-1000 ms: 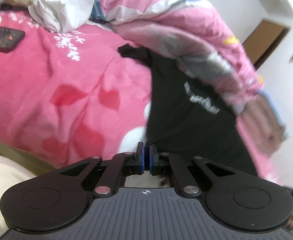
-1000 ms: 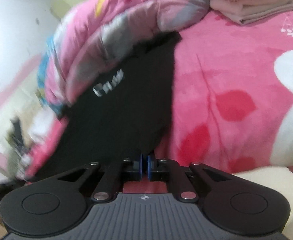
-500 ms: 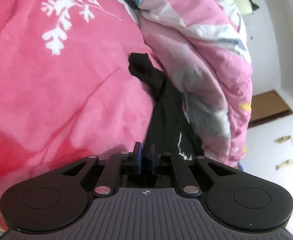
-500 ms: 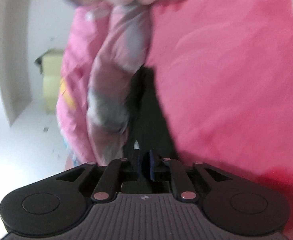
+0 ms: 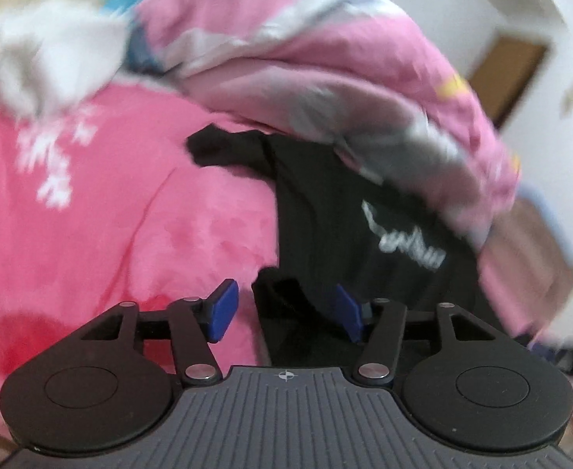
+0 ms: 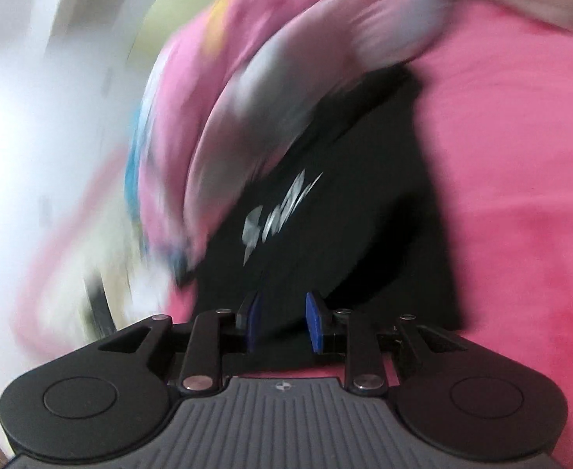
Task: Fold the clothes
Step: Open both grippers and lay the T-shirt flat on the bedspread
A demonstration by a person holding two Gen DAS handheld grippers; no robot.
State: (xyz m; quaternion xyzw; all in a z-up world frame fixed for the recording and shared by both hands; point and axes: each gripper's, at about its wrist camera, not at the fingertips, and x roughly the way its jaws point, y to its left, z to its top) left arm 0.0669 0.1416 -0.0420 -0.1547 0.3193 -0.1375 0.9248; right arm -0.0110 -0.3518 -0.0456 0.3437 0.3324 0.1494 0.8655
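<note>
Both tools have just been opening: the left gripper (image 5: 284, 314) stands spread, the right gripper (image 6: 284, 322) parted less, black cloth between the pads, unpinched. The black shirt (image 5: 348, 226) lies on the pink blanket (image 5: 110, 215), its far edge under the rumpled quilt (image 5: 325, 62).

Soft, even daylight, no harsh shadows — heavy motion blur, worst in the right view, fisheye-bent edges.

A pink bedspread (image 5: 110, 215) covers the bed; a rumpled pink quilt (image 5: 325, 58) lies on it; white wall (image 5: 462, 8) and brown door (image 5: 509, 74) behind.
</note>
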